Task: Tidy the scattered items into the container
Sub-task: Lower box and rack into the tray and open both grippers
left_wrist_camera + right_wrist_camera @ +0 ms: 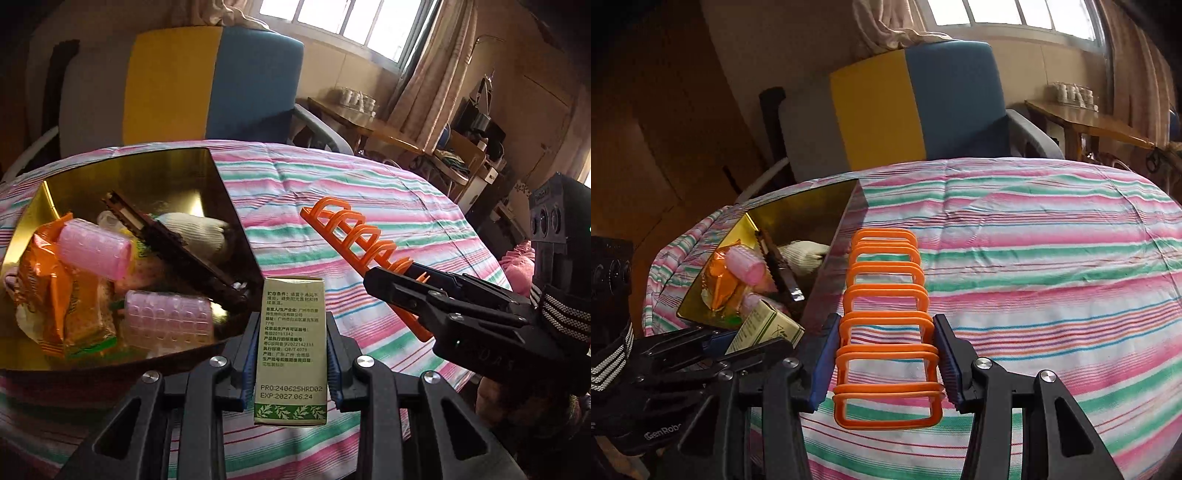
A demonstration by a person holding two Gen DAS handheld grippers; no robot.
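My left gripper (291, 354) is shut on a small green and cream carton (290, 350), held upright in the air just right of the gold container (221, 173). The same carton (764, 328) shows at the lower left of the right wrist view, near the container's corner (846, 218). My right gripper (884, 365) is shut on an orange plastic rack (886, 314) with several loops, lifted above the striped cloth. That rack (354, 236) and the right gripper (391, 284) appear to the right in the left wrist view. The container holds pink rollers (92, 247), snack packets, a dark comb and a white glove.
A table covered in pink, green and white striped cloth (1034, 258) carries the container at its left. Behind it stands a chair with a yellow and blue back (218, 85). A wooden side table (369, 122) and clutter lie at the right, under a window.
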